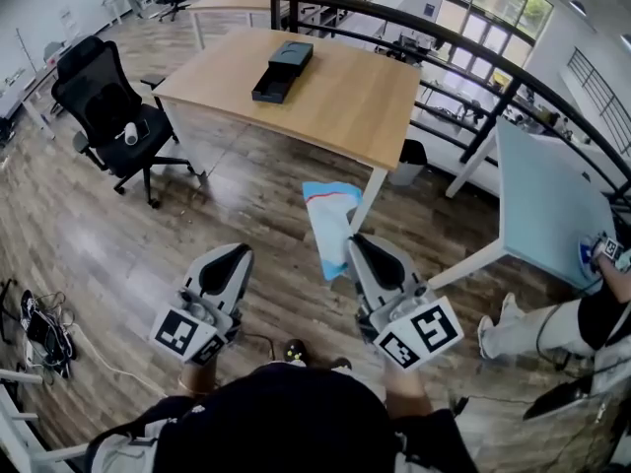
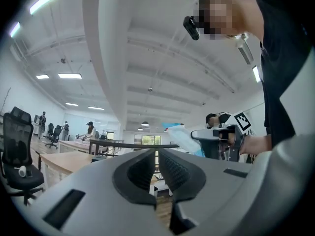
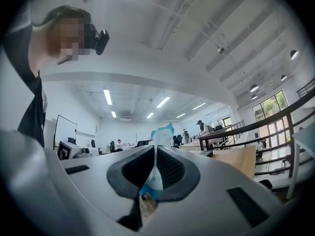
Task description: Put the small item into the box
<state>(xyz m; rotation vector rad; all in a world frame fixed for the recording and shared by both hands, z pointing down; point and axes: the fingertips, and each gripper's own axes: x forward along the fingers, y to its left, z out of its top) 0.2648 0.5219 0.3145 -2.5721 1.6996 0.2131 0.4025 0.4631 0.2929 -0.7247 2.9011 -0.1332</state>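
I am standing well back from the worktop (image 1: 335,106), holding a small blue-and-white packet (image 1: 330,220) in my right tongs (image 1: 367,252). The jaws are gripping its lower end, nearly together. The packet is sticking out past the tips, with its long axis running along the jaws.

My left tongs (image 1: 227,264) are hanging beside them, jaws drawn together with nothing between.

The black box (image 1: 283,70) is lying open on the worktop, toward its left edge, with its long axis pointing away from me. It is sitting far ahead and slightly left of the packet. I judge that the loaded right tongs are the ones to carry the packet forward, over the near edge.
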